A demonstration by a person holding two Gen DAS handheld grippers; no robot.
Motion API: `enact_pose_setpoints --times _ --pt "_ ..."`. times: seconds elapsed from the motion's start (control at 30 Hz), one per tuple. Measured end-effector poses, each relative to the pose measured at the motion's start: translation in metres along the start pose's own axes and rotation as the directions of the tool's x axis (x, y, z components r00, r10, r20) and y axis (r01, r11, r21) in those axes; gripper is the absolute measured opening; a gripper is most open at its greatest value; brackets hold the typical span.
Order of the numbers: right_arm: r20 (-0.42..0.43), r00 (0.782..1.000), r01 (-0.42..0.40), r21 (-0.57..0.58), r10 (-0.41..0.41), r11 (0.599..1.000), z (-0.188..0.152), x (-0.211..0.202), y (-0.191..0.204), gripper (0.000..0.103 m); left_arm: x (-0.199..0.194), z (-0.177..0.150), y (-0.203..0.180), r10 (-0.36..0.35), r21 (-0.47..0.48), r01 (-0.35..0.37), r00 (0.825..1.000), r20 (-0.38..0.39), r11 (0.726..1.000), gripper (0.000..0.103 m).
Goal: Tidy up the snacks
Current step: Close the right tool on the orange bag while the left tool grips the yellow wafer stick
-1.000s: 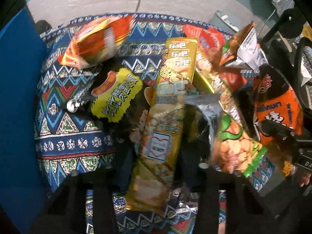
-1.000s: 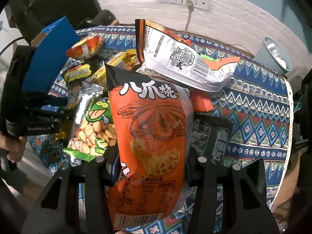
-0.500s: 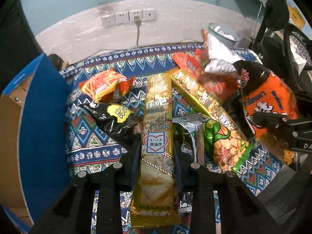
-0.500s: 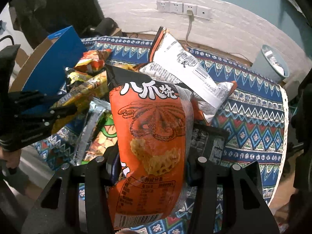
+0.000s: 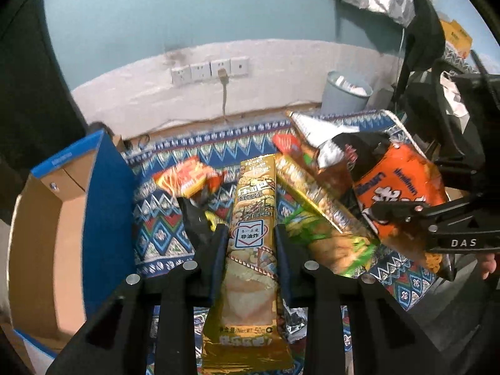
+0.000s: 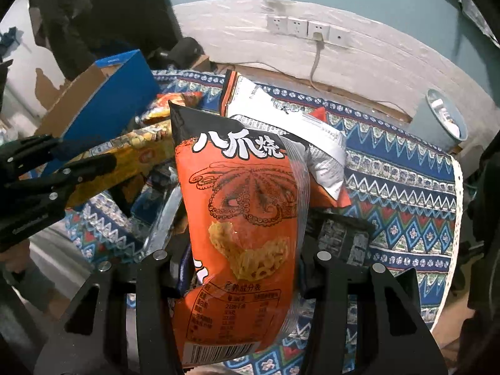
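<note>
My left gripper (image 5: pixel 250 237) is shut on a long yellow snack packet (image 5: pixel 250 262) and holds it above the patterned cloth (image 5: pixel 156 234); the packet also shows in the right wrist view (image 6: pixel 125 156). My right gripper (image 6: pixel 240 268) is shut on an orange octopus snack bag (image 6: pixel 243 218), lifted off the pile; it also shows in the left wrist view (image 5: pixel 400 193). An open blue cardboard box (image 5: pixel 62 218) stands at the left. Several more snack bags lie on the cloth, among them an orange-yellow one (image 5: pixel 187 178) and a green peanut bag (image 5: pixel 331 243).
A white-backed bag (image 6: pixel 281 115) and a black packet (image 6: pixel 337 234) lie behind the orange bag. A grey bin (image 5: pixel 347 93) stands by the wall under the sockets (image 5: pixel 209 68). The cloth's right edge (image 6: pixel 453 218) drops off the table.
Both grippers have risen and tilted up, carrying their packets; the wall, the bin and the blue box's open inside have come into view.
</note>
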State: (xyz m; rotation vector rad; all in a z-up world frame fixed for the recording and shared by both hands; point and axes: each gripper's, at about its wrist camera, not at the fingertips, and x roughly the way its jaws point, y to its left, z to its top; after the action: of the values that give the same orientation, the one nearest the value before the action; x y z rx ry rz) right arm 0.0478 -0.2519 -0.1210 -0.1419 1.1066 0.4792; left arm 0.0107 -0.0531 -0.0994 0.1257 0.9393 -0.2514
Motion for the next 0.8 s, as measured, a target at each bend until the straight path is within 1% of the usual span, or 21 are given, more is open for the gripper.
enact_pose_setpoints --times 0.03,0.07,0.13,0.2,0.23,0.3,0.33,0.4,0.43,0.47,0.5,0.57,0.67,0.73,0.8 --pt "0.006 1.000 -0.006 0.004 0.006 1.000 0.000 -0.002 0.000 0.049 -0.003 0.001 0.000 -0.008 0.005 0.008 1.000 0.012 1.000 0.004" --pt "0.011 1.000 -0.016 0.012 0.016 1.000 0.000 -0.004 0.000 0.049 -0.007 0.003 -0.001 0.004 0.015 -0.005 1.000 0.022 1.000 0.004" --pt "0.024 0.999 -0.046 0.039 0.045 0.998 0.001 -0.008 -0.003 0.049 -0.013 0.006 -0.001 0.000 0.022 -0.001 0.999 0.042 1.000 0.004" --pt "0.028 0.999 -0.030 0.038 0.029 0.999 0.001 -0.010 -0.003 0.049 -0.017 0.008 0.000 -0.004 0.014 0.004 0.999 0.053 1.000 0.004" --pt "0.032 0.999 -0.017 0.035 0.016 0.999 0.001 -0.010 -0.003 0.049 -0.015 0.008 0.001 -0.010 0.010 0.010 0.999 0.044 1.000 0.004" --pt "0.030 0.999 -0.017 0.043 0.016 0.999 0.001 -0.010 -0.004 0.049 -0.009 0.007 0.005 -0.015 -0.010 0.016 1.000 0.028 1.000 0.004" --pt "0.025 1.000 -0.013 0.050 0.011 0.999 0.001 -0.010 -0.005 0.049 -0.004 0.006 0.007 -0.033 -0.028 0.033 0.999 0.012 0.999 0.004" --pt "0.019 1.000 -0.008 0.047 0.007 0.999 0.000 -0.008 -0.005 0.049 0.008 0.004 0.014 -0.046 -0.067 0.045 0.999 -0.026 0.997 0.005" --pt "0.016 1.000 0.002 0.040 -0.002 0.999 0.001 -0.008 -0.004 0.049 0.013 0.002 0.016 -0.051 -0.079 0.048 0.998 -0.038 0.996 0.007" --pt "0.016 1.000 0.009 0.036 -0.009 0.999 0.001 -0.008 -0.004 0.049 0.022 0.002 0.020 -0.062 -0.107 0.055 0.996 -0.066 0.993 0.013" --pt "0.017 1.000 0.015 0.031 -0.015 0.999 0.001 -0.008 -0.003 0.049 0.029 0.001 0.024 -0.069 -0.131 0.058 0.994 -0.085 0.990 0.016" --pt "0.024 1.000 0.006 0.038 -0.007 0.999 0.002 -0.009 -0.004 0.049 0.040 -0.002 0.031 -0.070 -0.174 0.050 0.991 -0.114 0.983 0.037" --pt "0.020 0.999 -0.032 0.072 0.030 0.997 0.003 -0.008 -0.010 0.049 0.055 -0.004 0.038 -0.087 -0.235 0.052 0.986 -0.140 0.971 0.047" --pt "0.028 0.999 -0.027 0.074 0.025 0.997 0.003 -0.009 -0.012 0.049 0.065 -0.005 0.039 -0.093 -0.249 0.049 0.982 -0.165 0.967 0.052" --pt "0.048 0.998 -0.052 0.073 0.049 0.996 0.004 -0.013 -0.013 0.049 0.071 -0.006 0.037 -0.083 -0.255 0.035 0.980 -0.180 0.966 0.058"
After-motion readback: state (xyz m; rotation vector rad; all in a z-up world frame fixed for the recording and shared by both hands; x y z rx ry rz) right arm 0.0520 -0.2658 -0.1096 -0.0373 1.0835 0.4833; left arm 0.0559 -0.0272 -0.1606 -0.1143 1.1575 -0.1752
